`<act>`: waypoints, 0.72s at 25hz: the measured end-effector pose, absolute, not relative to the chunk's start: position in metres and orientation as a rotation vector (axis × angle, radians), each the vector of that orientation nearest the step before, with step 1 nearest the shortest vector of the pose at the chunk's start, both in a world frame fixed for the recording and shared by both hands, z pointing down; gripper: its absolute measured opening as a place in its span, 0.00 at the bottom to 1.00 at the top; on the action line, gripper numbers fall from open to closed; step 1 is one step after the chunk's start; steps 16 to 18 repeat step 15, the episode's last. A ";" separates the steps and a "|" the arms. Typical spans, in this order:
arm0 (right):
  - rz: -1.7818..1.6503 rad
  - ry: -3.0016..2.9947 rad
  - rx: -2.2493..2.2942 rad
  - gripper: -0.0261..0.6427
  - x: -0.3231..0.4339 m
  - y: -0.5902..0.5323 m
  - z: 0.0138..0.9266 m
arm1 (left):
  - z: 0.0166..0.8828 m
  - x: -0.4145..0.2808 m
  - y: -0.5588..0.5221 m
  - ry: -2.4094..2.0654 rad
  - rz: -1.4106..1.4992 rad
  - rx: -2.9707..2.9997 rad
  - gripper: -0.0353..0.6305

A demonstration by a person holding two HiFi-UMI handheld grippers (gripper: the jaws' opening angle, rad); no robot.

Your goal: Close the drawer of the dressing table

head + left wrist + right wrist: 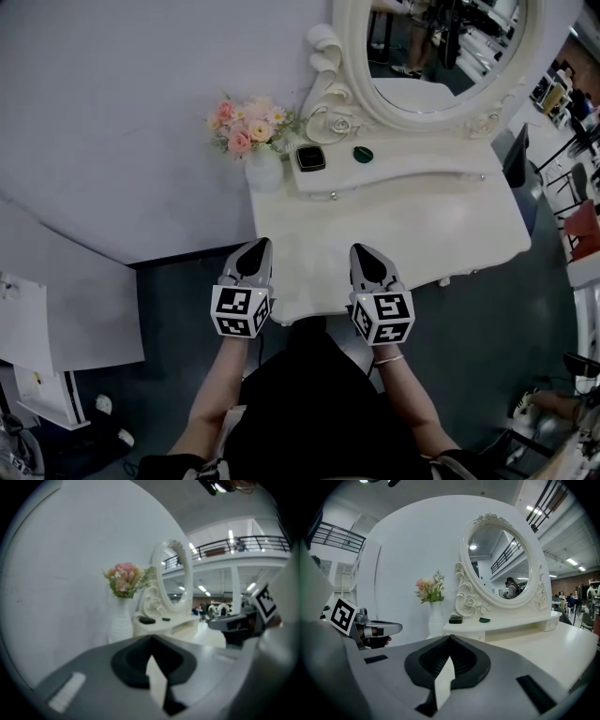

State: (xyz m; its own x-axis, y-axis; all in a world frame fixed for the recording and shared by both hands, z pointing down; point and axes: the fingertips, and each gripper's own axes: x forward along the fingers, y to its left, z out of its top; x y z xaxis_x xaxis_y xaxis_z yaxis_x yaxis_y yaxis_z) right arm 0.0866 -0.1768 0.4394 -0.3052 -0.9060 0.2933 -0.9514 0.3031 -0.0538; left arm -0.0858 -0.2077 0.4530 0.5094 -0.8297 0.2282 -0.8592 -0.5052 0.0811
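Observation:
The white dressing table [450, 220] stands against the grey wall, with an oval mirror [441, 47] on its raised back shelf [403, 169]. My left gripper [257, 246] and right gripper [362, 249] rest side by side over the table's near edge, both pointing at the mirror. Each has its jaws together at a point with nothing between them, as the left gripper view [151, 638] and the right gripper view [450, 637] show. The front of the table under the top is hidden from the head view, so I cannot tell how the drawer stands.
A white vase of pink flowers [262, 167] stands at the table's back left corner. A black box [310, 157] and a small green item [363, 154] lie on the shelf. A white cabinet [56, 328] is at the lower left, chairs [583, 225] at the right.

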 end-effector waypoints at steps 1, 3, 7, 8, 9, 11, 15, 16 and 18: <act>0.317 -2.362 1.713 0.05 0.087 -0.177 0.438 | 0.452 -0.086 -0.208 -1.454 0.235 2.565 0.06; 0.308 -2.367 1.718 0.05 0.088 -0.178 0.435 | 0.451 -0.087 -0.208 -1.458 0.231 2.566 0.06; 0.295 -2.377 1.714 0.05 0.089 -0.180 0.432 | 0.449 -0.086 -0.210 -1.459 0.227 2.571 0.06; 0.292 -2.380 1.711 0.05 0.088 -0.180 0.432 | 0.449 -0.086 -0.209 -1.459 0.226 2.571 0.06; 0.291 -2.382 1.709 0.05 0.088 -0.180 0.432 | 0.448 -0.086 -0.209 -1.459 0.225 2.572 0.06; 0.289 -2.385 1.707 0.05 0.087 -0.180 0.432 | 0.448 -0.085 -0.210 -1.458 0.226 2.574 0.06; 0.287 -2.390 1.706 0.05 0.085 -0.183 0.433 | 0.447 -0.084 -0.211 -1.455 0.229 2.580 0.06; 0.287 -2.390 1.706 0.05 0.085 -0.183 0.433 | 0.447 -0.084 -0.211 -1.455 0.229 2.580 0.06; 0.287 -2.390 1.706 0.05 0.085 -0.183 0.433 | 0.447 -0.084 -0.211 -1.455 0.229 2.580 0.06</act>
